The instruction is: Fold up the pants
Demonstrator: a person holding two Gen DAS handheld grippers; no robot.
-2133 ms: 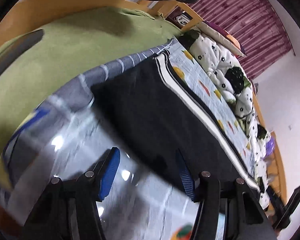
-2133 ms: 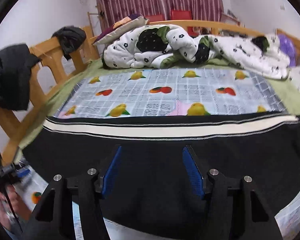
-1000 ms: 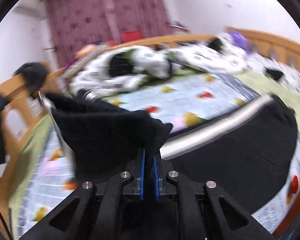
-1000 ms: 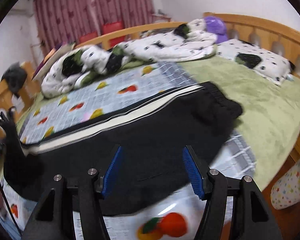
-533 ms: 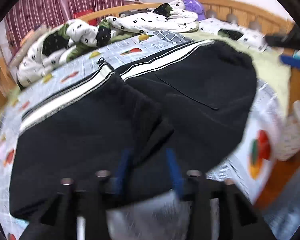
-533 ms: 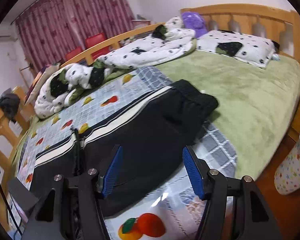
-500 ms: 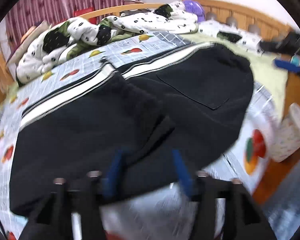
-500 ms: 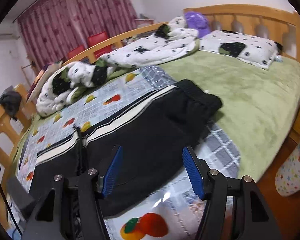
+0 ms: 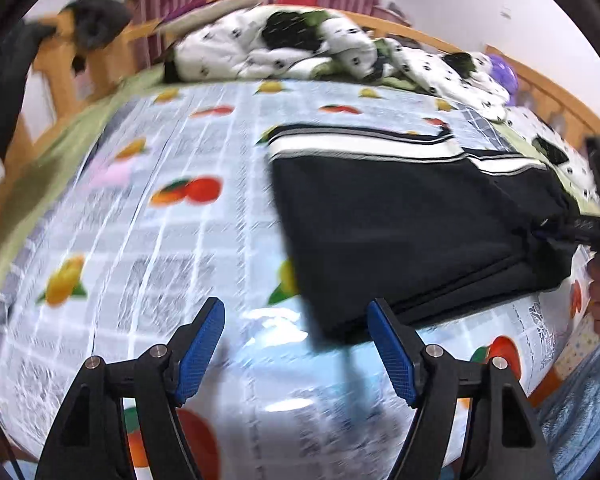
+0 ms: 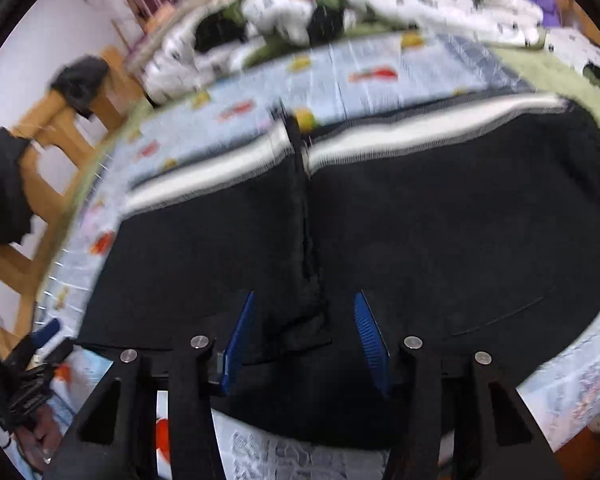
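Note:
The black pants (image 9: pixel 400 216) with a white side stripe lie folded in half on the fruit-print sheet (image 9: pixel 148 240). In the left wrist view they lie to the right of my left gripper (image 9: pixel 296 344), which is open and empty over the sheet. In the right wrist view the pants (image 10: pixel 420 232) fill the middle. My right gripper (image 10: pixel 304 336) is open, its blue pads either side of the folded leg ends near the front edge. The right gripper also shows in the left wrist view (image 9: pixel 560 236) at the pants' right end.
A black-and-white spotted quilt (image 9: pixel 292 48) is heaped at the back of the bed. The wooden bed frame (image 9: pixel 80 64) with dark clothes hung on it stands at the left. A green blanket (image 10: pixel 548 76) lies at the far right. The bed's front edge is close below both grippers.
My left gripper carried the leg ends over onto the waist half, let go, opened and drew back to the left. My right gripper moved in low over the folded leg ends.

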